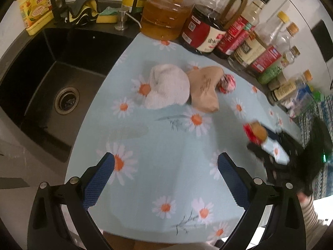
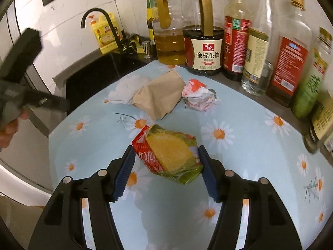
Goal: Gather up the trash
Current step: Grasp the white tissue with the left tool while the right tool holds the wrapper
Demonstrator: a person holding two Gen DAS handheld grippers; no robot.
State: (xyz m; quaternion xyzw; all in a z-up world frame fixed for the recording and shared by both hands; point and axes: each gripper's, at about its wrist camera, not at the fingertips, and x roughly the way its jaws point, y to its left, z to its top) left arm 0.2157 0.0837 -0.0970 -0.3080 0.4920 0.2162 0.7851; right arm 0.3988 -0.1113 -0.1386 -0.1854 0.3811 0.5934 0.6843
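pinching the snack wrapper (image 2: 169, 156), right gripper (image 2: 166, 160) starts collecting; left gripper (image 1: 166, 166) spread, empty; tissue (image 1: 166, 87), paper bag (image 1: 205, 89), crumpled wrapper (image 1: 228, 83) remain mid-counter.

Bottles (image 2: 258, 41) wall the back edge; cloth (image 1: 158, 166) lies open in front of the crumpled trash (image 1: 187, 87)

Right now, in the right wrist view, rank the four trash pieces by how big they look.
1. Brown paper bag and snack wrapper look alike; the wrapper sits nearer the camera, so unsure.
2. White tissue.
3. Crumpled red-and-white wrapper, smallest.
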